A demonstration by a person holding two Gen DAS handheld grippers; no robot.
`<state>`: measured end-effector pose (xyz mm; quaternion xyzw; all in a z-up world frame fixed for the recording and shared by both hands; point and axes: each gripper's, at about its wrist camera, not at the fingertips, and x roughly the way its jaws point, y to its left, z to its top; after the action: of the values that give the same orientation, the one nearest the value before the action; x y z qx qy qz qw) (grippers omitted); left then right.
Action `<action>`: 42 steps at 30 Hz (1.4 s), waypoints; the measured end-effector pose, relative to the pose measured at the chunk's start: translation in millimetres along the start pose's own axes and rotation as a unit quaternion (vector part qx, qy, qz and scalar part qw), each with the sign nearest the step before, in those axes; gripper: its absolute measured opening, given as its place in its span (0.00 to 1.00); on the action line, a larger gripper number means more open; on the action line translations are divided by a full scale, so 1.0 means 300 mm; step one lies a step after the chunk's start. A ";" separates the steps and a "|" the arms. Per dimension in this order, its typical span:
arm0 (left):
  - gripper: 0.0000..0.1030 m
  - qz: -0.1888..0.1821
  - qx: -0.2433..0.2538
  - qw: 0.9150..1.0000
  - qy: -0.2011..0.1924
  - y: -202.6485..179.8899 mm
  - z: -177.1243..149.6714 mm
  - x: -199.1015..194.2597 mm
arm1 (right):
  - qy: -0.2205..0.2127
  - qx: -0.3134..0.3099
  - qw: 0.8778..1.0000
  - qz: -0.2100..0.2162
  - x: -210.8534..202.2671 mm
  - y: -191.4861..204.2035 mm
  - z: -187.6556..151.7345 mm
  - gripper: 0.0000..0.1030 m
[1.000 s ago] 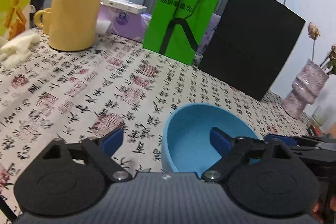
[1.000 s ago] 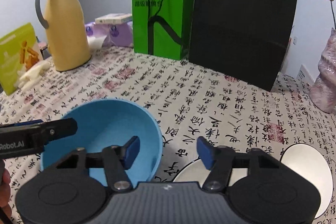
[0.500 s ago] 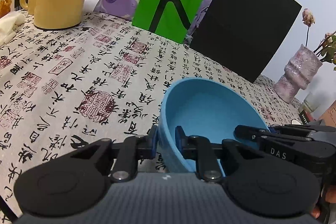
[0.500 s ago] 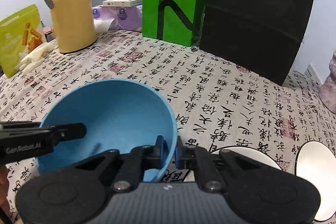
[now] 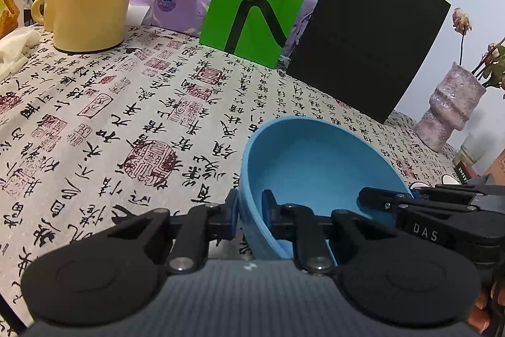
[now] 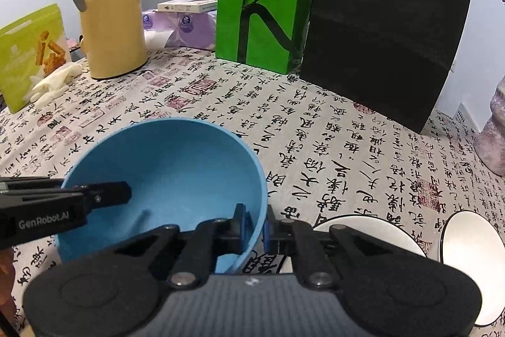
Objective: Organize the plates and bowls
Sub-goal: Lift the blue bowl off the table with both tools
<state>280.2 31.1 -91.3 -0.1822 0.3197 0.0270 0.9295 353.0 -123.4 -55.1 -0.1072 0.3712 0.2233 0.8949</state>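
Both wrist views: even, soft indoor light, moderately bright; source not visible. Shadows faint and diffuse on the counter (image 5: 132, 116); a soft one just under the blue bowl (image 6: 176, 166) near the hand-held gripper (image 6: 254, 225). No hard glare; mild sheen on the white plate (image 6: 467, 242) to the right of that gripper. Strong fisheye bending toward the frame edges, dark vignette in the corners. Focus sharp ahead of the hand-held gripper; the black bag (image 5: 369, 49) far ahead reads nearly featureless.

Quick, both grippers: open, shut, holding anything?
Left gripper: shut on the bowl rim.
Right gripper: shut on the bowl's opposite rim.
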 end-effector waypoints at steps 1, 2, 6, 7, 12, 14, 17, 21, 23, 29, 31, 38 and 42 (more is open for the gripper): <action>0.15 -0.001 -0.001 1.000 0.000 0.001 0.000 -0.001 | -0.002 0.001 1.000 -0.001 -0.001 0.001 -0.001 0.10; 0.15 -0.001 0.000 1.000 0.000 0.002 0.000 -0.001 | -0.004 0.001 1.000 -0.002 -0.002 0.003 -0.002 0.09; 0.15 0.003 0.003 1.000 -0.003 0.000 -0.002 -0.006 | -0.003 0.002 1.000 -0.006 -0.004 0.012 -0.005 0.09; 0.15 0.002 0.002 1.000 -0.003 0.000 -0.001 -0.007 | -0.003 0.003 1.000 -0.007 -0.006 0.012 -0.005 0.09; 0.15 -0.002 0.000 1.000 -0.006 0.003 0.002 -0.015 | -0.006 0.003 1.000 -0.011 -0.020 0.017 -0.005 0.09; 0.15 -0.002 0.001 1.000 -0.007 0.002 0.001 -0.019 | -0.007 0.004 1.000 -0.011 -0.023 0.020 -0.005 0.10; 0.15 -0.003 0.002 1.000 -0.008 -0.001 0.004 -0.025 | -0.011 0.009 1.000 -0.012 -0.030 0.020 -0.006 0.09; 0.15 -0.005 0.001 1.000 -0.013 -0.002 0.010 -0.037 | -0.017 0.016 1.000 -0.011 -0.043 0.021 -0.005 0.09; 0.15 -0.003 0.000 1.000 -0.016 -0.002 0.013 -0.044 | -0.019 0.018 1.000 -0.011 -0.051 0.024 -0.002 0.09; 0.15 -0.002 0.000 1.000 -0.029 -0.007 0.027 -0.073 | -0.031 0.021 0.999 -0.015 -0.087 0.038 0.008 0.10; 0.15 -0.002 0.001 0.999 -0.033 -0.010 0.033 -0.084 | -0.035 0.023 0.999 -0.016 -0.103 0.040 0.010 0.10; 0.15 -0.003 0.006 0.999 -0.044 -0.017 0.042 -0.146 | -0.048 0.032 0.998 -0.012 -0.159 0.051 0.014 0.09; 0.15 -0.002 0.006 0.999 -0.049 -0.011 0.047 -0.182 | -0.055 0.030 0.998 -0.009 -0.186 0.072 0.015 0.10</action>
<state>245.6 36.6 -47.1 -0.1758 0.2735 0.0326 0.9451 310.5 -120.7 -12.9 -0.0710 0.3268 0.2091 0.9189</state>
